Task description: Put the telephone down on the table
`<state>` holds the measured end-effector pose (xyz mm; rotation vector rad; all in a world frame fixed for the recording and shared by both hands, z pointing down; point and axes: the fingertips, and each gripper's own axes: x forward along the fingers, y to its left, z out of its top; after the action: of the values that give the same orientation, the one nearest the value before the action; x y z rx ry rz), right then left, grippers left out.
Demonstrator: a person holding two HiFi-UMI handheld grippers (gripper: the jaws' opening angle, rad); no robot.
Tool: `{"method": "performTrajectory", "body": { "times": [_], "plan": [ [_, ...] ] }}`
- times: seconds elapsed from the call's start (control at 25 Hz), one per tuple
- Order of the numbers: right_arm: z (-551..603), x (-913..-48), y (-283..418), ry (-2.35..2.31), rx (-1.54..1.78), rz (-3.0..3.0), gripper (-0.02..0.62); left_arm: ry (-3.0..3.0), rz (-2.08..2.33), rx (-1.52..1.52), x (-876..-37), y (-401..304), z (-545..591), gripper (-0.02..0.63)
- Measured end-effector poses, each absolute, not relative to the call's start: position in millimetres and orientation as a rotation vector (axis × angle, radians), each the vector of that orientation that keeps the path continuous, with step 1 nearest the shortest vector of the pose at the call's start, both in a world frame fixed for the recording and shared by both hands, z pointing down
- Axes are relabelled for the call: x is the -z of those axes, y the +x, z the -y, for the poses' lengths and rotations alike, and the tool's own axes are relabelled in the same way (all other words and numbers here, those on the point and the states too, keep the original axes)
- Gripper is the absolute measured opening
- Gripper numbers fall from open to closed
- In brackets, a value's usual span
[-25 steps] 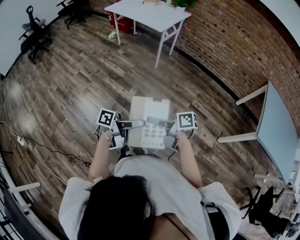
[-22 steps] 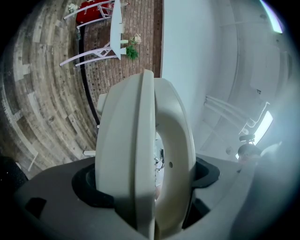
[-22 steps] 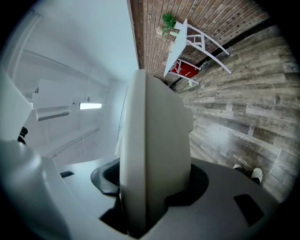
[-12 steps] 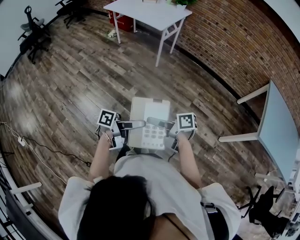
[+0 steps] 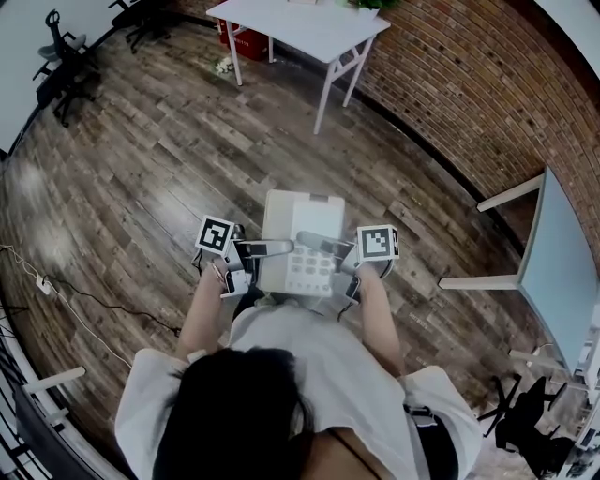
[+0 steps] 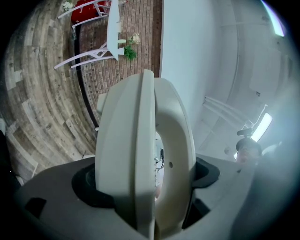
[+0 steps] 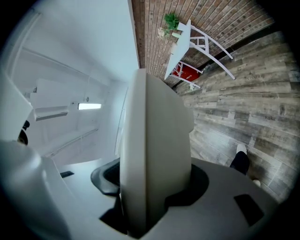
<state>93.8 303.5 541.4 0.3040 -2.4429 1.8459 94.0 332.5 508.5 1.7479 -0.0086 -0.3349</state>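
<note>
Over the wood floor (image 5: 141, 159), just ahead of the person's chest, the phone (image 5: 298, 220) is hanging keypad up. Gripping its left edge is the left tool (image 5: 269, 247) and its right edge the right tool (image 5: 322, 246), both clenching hard on the casing. Well apart, the white desk (image 5: 309, 33) is standing by the brick wall (image 5: 450, 84).

Dark wood-plank floor (image 5: 141, 178) everywhere, red brick wall (image 5: 469, 103) along the far side. There's a white table (image 5: 300, 26) near it with a red box (image 5: 248, 45) underneath, black office chairs (image 5: 56, 70) off left, another pale-topped table (image 5: 562, 272) on the right.
</note>
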Motion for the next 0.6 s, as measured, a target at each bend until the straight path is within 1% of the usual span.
{"method": "performTrajectory", "body": {
  "times": [0.6],
  "plan": [
    [-212,-541,75,0.34,-1.876,2.482,0.242,1.732,-0.044,0.283,-510,77,-241,0.454]
  ]
}}
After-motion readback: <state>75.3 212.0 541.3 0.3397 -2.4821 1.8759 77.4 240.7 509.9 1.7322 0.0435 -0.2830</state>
